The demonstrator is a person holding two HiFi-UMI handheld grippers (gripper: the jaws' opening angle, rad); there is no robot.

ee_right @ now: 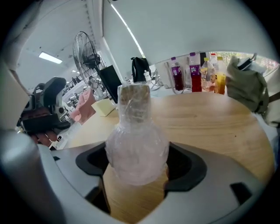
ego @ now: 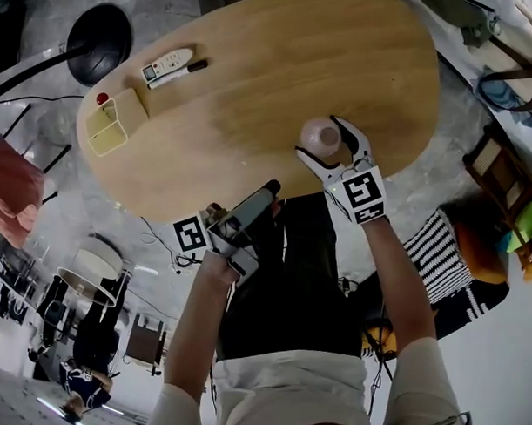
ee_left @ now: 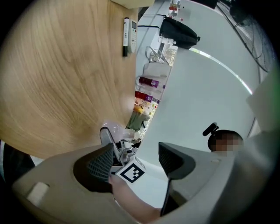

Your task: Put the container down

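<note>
While the right gripper (ego: 332,149) (ee_right: 138,165) pinches it on both sides of its round belly, the container (ego: 320,136) (ee_right: 136,144) stands upright between the two dark jaws. It is a clear flask with a narrow neck and a brownish stopper on top. It is over the wooden table (ego: 270,68), near the edge closest to the person and toward the right end. I cannot tell whether its bottom touches the wood or is a little above it.

The left gripper (ego: 264,197) (ee_left: 133,159) is beside the table, just off the near edge. Its jaws are spread apart and grip nothing; between them its own view shows only the other gripper and the person's arm, farther away.

At the far left end of the table, well apart from the container, lie a white remote control (ego: 167,64) and a black marker (ego: 178,73), side by side. Near them is a pale yellow tray (ego: 115,121).
</note>
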